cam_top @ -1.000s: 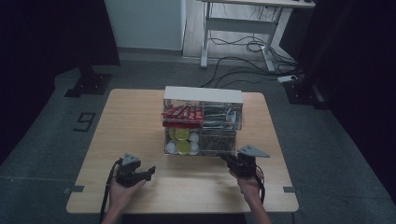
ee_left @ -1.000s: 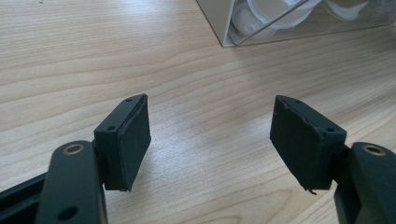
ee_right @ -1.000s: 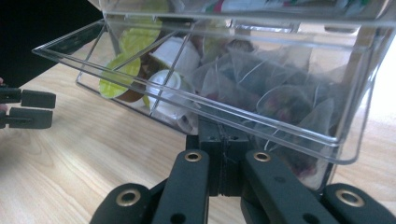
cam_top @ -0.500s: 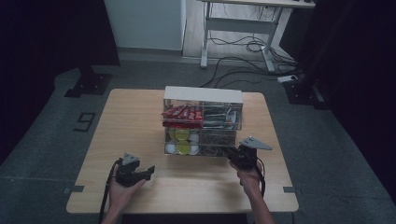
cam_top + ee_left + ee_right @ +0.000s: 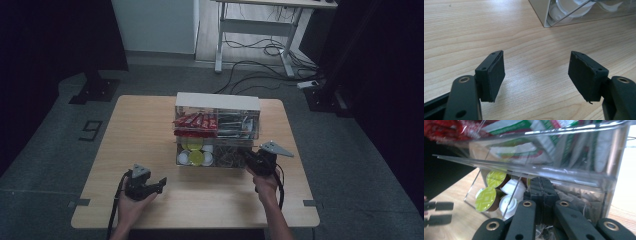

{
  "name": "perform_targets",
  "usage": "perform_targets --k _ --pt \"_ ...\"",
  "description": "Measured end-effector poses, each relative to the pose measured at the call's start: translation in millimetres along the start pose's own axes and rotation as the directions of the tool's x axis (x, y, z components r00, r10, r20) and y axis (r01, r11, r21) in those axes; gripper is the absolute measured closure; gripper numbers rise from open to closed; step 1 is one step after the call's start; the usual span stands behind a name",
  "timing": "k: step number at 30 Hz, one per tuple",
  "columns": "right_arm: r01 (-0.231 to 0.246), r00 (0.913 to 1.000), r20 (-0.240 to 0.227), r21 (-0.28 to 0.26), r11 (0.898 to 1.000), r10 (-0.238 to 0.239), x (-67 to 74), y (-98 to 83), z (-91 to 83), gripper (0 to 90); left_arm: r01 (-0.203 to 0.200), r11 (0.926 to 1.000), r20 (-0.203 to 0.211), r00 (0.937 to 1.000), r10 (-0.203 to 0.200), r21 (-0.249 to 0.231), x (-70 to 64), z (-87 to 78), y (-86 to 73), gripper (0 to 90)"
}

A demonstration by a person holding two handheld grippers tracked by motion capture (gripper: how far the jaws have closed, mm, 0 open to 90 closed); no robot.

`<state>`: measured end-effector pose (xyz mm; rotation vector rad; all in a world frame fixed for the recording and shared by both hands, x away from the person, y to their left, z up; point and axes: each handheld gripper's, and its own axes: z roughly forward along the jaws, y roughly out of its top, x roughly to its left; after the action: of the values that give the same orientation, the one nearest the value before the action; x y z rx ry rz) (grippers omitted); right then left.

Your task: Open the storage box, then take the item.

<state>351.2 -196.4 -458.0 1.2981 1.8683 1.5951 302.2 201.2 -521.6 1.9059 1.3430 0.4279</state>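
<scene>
Capsules (image 5: pixel 489 191) beside closed right gripper (image 5: pixel 543 195)

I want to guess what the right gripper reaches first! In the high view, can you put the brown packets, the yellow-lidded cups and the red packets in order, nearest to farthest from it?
From the right gripper:
1. Brown packets, lower shelf, right beside it.
2. Yellow-lidded cups, lower shelf, further left.
3. Red packets, upper shelf, back left.

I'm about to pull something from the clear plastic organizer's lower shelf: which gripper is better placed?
Right. The right gripper, jaws shut, sits at the clear plastic organizer's lower opening; the left gripper stands open over bare wooden table.
</scene>
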Motion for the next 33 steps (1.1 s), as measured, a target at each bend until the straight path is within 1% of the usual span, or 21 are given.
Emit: perform_targets --k 3,8,12,19,21,26,29,33 --pt "-0.002 0.9999 0.011 -0.016 1.0 0.002 -1.4 -0.1 -0.3 89.4 -0.005 1.0 0.002 1.0 0.005 0.002 -2.5 1.4 -0.5 29.7" --pt "-0.01 0.9999 0.011 -0.026 1.0 0.01 -3.1 0.1 -0.4 89.4 -0.01 0.9999 0.004 0.9999 0.009 0.01 -4.1 2.5 -1.8 29.7" --pt "-0.004 0.9999 0.011 -0.02 1.0 0.004 -2.8 0.1 -0.4 89.3 -0.016 0.9999 0.003 0.9999 0.016 0.006 -5.9 1.8 -1.0 29.7" --pt "-0.009 0.9999 0.004 -0.022 1.0 0.009 -2.5 0.6 -2.8 88.4 -0.027 0.9996 0.014 0.9995 0.027 0.005 -11.0 2.1 -0.2 29.7" --pt "-0.007 0.9999 0.008 -0.022 1.0 0.008 -2.0 0.4 -2.9 88.4 -0.039 0.9992 0.022 0.999 0.039 -0.01 -15.8 -1.0 1.9 29.7" --pt "-0.002 0.9999 0.01 -0.018 1.0 0.002 -2.1 -0.2 -3.1 88.5 -0.044 0.9985 0.03 0.9985 0.045 -0.031 -22.4 -2.8 4.5 29.9" --pt "-0.001 0.9999 0.014 -0.019 1.0 0.001 -3.4 -0.6 -2.7 89.1 -0.041 0.9984 0.027 0.9987 0.042 -0.038 -26.9 -0.9 6.4 30.7" --pt "-0.002 0.9999 0.014 -0.019 1.0 0.003 -5.2 -1.3 -2.3 89.3 -0.036 0.9985 0.024 0.999 0.037 -0.042 -29.6 0.3 9.1 31.1"
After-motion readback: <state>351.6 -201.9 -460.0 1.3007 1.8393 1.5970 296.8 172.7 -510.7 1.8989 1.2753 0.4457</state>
